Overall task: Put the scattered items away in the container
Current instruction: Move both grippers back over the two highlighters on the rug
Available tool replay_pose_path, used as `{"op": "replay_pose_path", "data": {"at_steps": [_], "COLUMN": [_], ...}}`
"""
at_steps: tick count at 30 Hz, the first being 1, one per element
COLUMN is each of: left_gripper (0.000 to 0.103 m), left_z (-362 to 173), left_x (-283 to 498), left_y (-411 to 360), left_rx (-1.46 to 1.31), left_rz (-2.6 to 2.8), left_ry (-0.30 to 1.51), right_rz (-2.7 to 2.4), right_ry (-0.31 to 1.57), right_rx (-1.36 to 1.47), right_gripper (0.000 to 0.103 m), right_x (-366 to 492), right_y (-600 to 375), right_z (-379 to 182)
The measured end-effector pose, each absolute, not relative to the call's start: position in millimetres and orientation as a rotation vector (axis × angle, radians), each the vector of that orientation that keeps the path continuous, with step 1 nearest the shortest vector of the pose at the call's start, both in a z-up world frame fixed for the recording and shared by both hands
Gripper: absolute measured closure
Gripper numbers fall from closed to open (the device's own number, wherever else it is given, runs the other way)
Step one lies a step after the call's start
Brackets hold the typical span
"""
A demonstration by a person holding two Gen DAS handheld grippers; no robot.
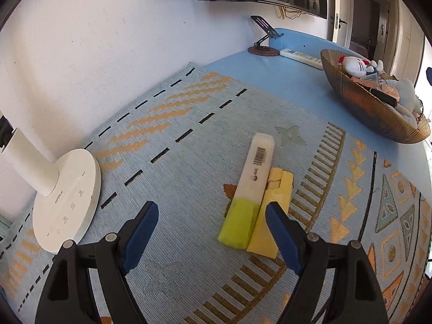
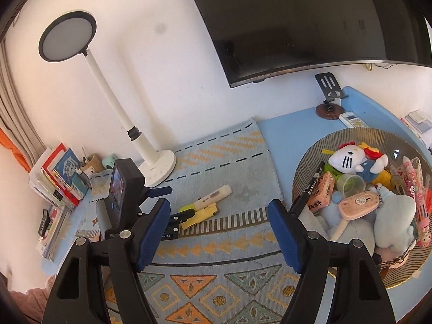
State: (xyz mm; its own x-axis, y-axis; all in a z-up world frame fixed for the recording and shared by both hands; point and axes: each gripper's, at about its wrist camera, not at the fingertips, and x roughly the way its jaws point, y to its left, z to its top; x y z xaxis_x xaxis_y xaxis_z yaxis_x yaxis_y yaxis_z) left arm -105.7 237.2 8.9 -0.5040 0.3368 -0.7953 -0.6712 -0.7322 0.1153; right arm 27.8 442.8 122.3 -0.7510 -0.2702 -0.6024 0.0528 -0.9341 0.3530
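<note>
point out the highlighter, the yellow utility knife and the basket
highlighter (image 1: 255, 178): left wrist view, on its white barrel.
yellow utility knife (image 1: 275, 202): left wrist view, on its yellow body.
basket (image 2: 310, 159): right wrist view, on its ribbed left rim.

The left gripper was observed with its jaws spread wide and nothing between them. Its blue finger pads faced each other across a clear gap, and the black finger arms angled outward from the base toward the tips. In the right wrist view the left gripper appeared low and tilted downward, its fingertips pointing forward.

The right gripper was likewise found parted, gripping nothing. Its blue pads stood well apart, set higher than the left unit. No hand or sleeve was visible in either view.
</note>
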Motion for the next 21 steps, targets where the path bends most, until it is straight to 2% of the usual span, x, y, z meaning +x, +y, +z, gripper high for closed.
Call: {"op": "replay_pose_path", "data": {"at_steps": [12, 16, 18, 19, 20, 21], "left_gripper": [0.023, 0.024, 0.055, 0.063, 0.075, 0.081], "left_z": [-1.8, -5.4, -4.4, -3.0, -2.0, -1.1], "left_x": [-123.9, -135.6, -136.1, -133.6, -131.1, -129.3], "left_y": [253.2, 257.8, 257.0, 256.6, 255.7, 253.1], "left_rx": [-1.043, -1.091, -1.120, -1.122, -1.131, -1.148], "left_rz": [2.193, 2.176, 2.141, 2.155, 2.170, 2.175], "left_ry": [0.613, 0.521, 0.445, 0.441, 0.444, 0.431], "right_rz": [-2.696, -2.676, -2.675, -2.674, -2.669, -2.663], "right_ry": [-0.488, -0.500, -0.498, -0.504, -0.509, -0.510], "right_rx": [1.072, 1.100, 1.114, 1.122, 1.132, 1.144], "right_gripper": [0.028, 0.028, 0.028, 0.028, 0.028, 0.028], "right_x": [13.5, 9.0, 7.9, 7.1, 5.9, 4.2], "right_y": [434.0, 429.5, 427.2, 425.9, 424.6, 422.6], "right_z": [108.0, 103.2, 101.4, 100.3, 98.7, 96.4]}}
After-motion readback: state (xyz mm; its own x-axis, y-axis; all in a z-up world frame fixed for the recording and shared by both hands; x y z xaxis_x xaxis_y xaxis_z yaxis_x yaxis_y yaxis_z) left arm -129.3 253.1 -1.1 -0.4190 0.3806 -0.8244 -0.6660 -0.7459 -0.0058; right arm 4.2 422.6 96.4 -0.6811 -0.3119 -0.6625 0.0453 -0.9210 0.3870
